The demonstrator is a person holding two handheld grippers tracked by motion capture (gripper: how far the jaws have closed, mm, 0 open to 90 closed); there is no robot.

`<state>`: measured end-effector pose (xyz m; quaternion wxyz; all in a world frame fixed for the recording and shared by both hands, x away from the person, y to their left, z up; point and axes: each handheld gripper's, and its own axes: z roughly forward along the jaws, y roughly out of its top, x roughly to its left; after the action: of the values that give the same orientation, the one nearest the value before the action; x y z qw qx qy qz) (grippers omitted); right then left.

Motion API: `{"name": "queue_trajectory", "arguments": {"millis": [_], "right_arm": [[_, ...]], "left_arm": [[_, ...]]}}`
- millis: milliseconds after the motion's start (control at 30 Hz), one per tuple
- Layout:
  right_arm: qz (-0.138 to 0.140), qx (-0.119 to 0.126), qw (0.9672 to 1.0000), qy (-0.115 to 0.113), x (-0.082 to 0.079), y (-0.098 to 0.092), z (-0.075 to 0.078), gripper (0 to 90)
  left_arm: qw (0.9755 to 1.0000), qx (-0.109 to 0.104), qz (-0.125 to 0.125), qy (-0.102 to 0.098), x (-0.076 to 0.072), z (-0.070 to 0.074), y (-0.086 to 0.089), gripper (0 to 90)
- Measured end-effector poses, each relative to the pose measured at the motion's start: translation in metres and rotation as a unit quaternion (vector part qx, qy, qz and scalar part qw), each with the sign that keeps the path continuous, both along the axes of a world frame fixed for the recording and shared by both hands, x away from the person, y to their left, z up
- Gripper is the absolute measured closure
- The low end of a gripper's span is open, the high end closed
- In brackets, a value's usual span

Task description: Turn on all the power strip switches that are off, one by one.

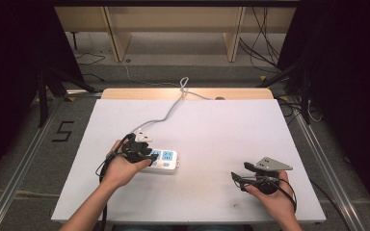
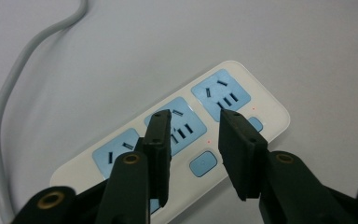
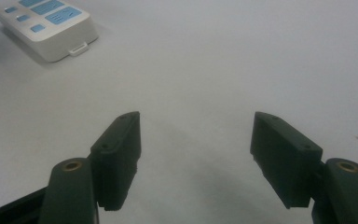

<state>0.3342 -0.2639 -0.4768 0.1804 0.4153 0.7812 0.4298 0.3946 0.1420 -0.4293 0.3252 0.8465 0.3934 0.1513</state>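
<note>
A white power strip (image 1: pixel 167 161) with pale blue sockets lies on the white table (image 1: pixel 221 130), left of centre. Its grey cord (image 1: pixel 168 113) runs off over the far edge. My left gripper (image 1: pixel 148 156) hangs just above the strip's left part. In the left gripper view its jaws (image 2: pixel 193 122) stand apart over the middle socket and a blue switch (image 2: pixel 203 163), with nothing pressed between the pads. The strip (image 2: pixel 265 105) and cord (image 2: pixel 7 98) lie beneath. My right gripper (image 1: pixel 237 179) rests at the front right, open and empty (image 3: pixel 196 122), pointing toward the strip (image 3: pixel 51 35).
The white sheet leaves a strip of wooden tabletop (image 1: pixel 139 93) bare at the far edge. A black "5" mark (image 1: pixel 62 131) is on the floor to the left. Metal rails run along both sides, and loose cables (image 1: pixel 262 43) lie on the floor at the back right.
</note>
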Motion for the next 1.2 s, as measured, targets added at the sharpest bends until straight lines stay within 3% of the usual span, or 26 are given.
{"name": "queue_trajectory", "arguments": {"millis": [200,467,667,1200], "right_arm": [[0.000,0.000,1.0000,0.000,0.000,0.000,0.000,34.3],[0.000,0.000,1.0000,0.000,0.000,0.000,0.000,34.1],[0.001,0.000,1.0000,0.000,0.000,0.000,0.000,34.1],[0.001,0.001,1.0000,-0.001,0.000,0.001,0.000,34.0]], "left_arm": [[0.9998,-0.020,0.003,-0.003,-0.003,-0.001,0.015,53.3],[0.9996,-0.021,0.017,-0.008,-0.007,-0.004,0.031,39.5],[0.9988,-0.036,0.027,-0.019,-0.012,-0.002,0.041,33.3],[0.9971,-0.044,0.040,-0.047,-0.022,-0.006,0.063,27.2]]}}
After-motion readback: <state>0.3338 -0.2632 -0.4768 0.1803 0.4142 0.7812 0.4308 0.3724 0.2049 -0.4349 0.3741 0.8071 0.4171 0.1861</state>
